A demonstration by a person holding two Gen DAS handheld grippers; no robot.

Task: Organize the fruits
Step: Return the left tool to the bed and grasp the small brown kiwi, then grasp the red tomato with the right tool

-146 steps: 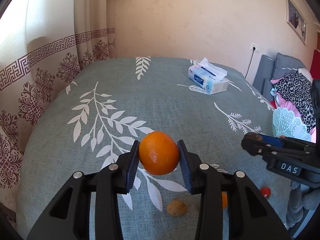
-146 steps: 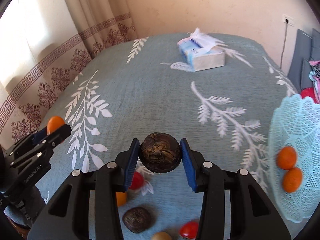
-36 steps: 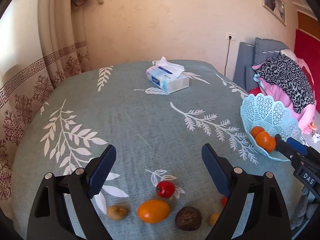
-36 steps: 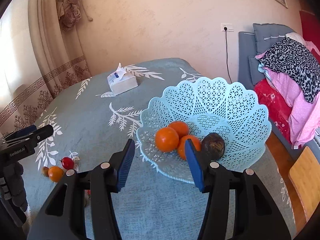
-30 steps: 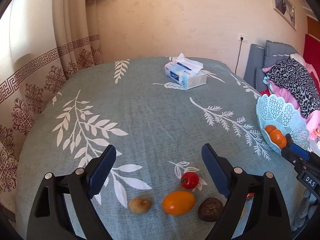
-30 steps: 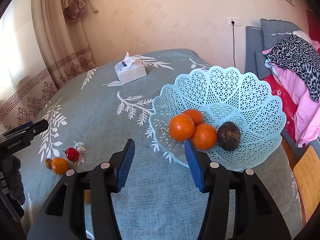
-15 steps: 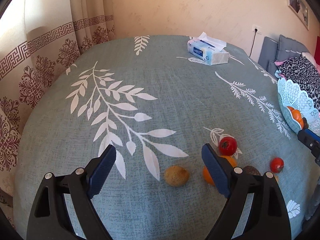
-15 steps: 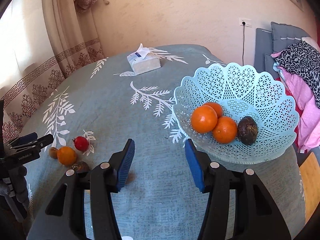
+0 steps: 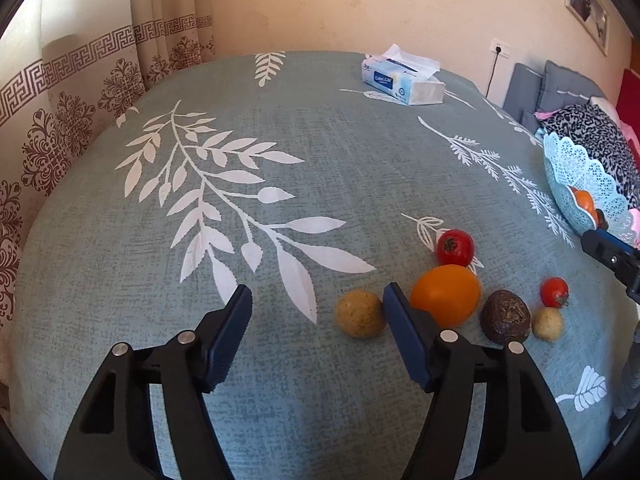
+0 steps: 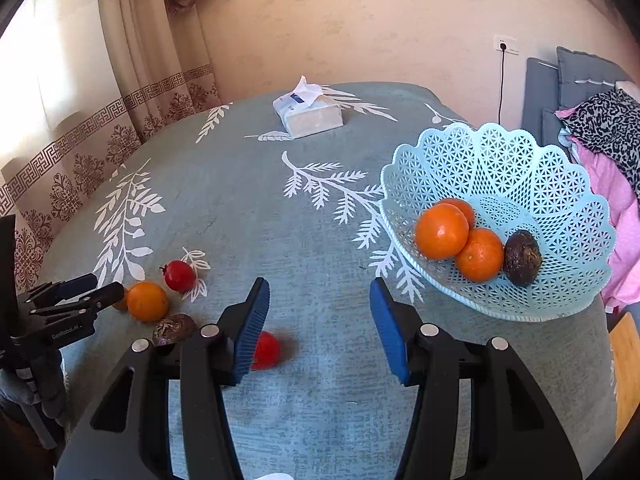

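On teal leaf-print cloth (image 9: 280, 152): left gripper (image 9: 316, 312) spread wide, empty, beside a tan fruit (image 9: 359, 313); loose orange (image 9: 445, 295) just beyond. Right gripper (image 10: 319, 304) also spread, empty. Blue basket (image 10: 560, 184) holds three oranges (image 10: 441, 231) and a dark fruit (image 10: 522, 257).

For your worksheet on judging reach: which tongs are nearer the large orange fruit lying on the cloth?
Left. The left tongs have a fingertip right beside the orange fruit; the right tongs sit well to its right.
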